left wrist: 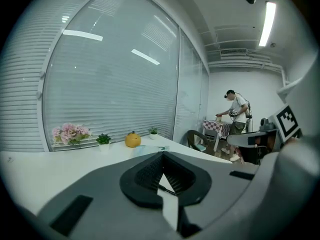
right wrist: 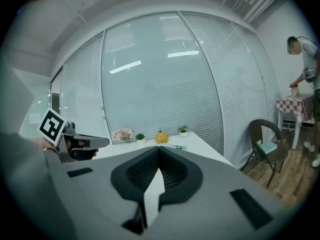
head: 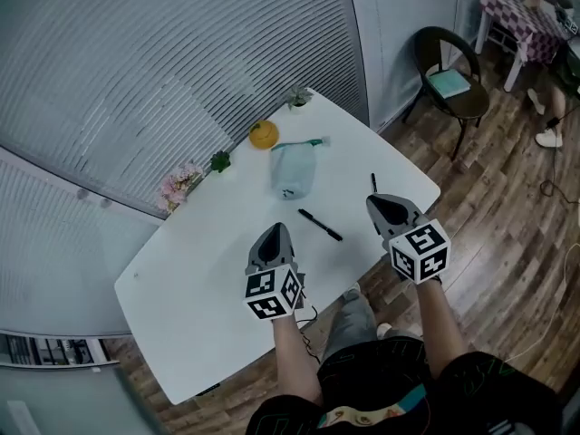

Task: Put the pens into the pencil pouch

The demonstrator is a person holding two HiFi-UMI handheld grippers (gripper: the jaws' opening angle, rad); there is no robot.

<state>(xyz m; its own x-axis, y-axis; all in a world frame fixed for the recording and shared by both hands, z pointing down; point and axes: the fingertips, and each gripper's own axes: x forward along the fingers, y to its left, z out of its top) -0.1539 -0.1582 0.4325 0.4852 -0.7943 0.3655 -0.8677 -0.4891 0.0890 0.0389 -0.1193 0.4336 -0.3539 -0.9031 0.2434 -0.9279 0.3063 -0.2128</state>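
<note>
Head view: full layout from above. Slatted blinds (head: 163, 62) along the far side, wood floor (head: 507, 225) to the right, white table (head: 199, 297) set at an angle between them. Dark chair (head: 450, 80) with a pale cushion past the table's far corner, checked table (head: 521, 16) behind it.

Left gripper (head: 276, 231) over the near middle of the table, right gripper (head: 381, 204) over its right edge, well apart, both pointing toward the blinds. Jaw state not readable from this angle.

Pencil pouch (head: 292, 170) flat on the table ahead of both grippers, just beside the orange ornament (head: 264, 134). Black pen (head: 320, 225) on the table between pouch and left gripper, touching neither. Second pen (head: 373, 183) near the table's right edge, just ahead of the right gripper's tips. Both pens outside the pouch and seen whole in this view alone.

Left gripper view: jaws pressed together, nothing between them. Thin dark line visible under the closed tips; cannot tell whether a pen. Pouch edge (left wrist: 149, 149) just above the jaws. Adds a standing person (left wrist: 235, 109) at the checked table and the right gripper's marker cube (left wrist: 286, 121) at the right edge.

Right gripper view: jaws closed tip to tip, empty. Adds the left gripper in side profile at the left and the chair (right wrist: 267, 144) at floor level.

Pink flowers (head: 177, 187) and two small potted plants (head: 220, 161) in a row along the blinds, in all three views.
</note>
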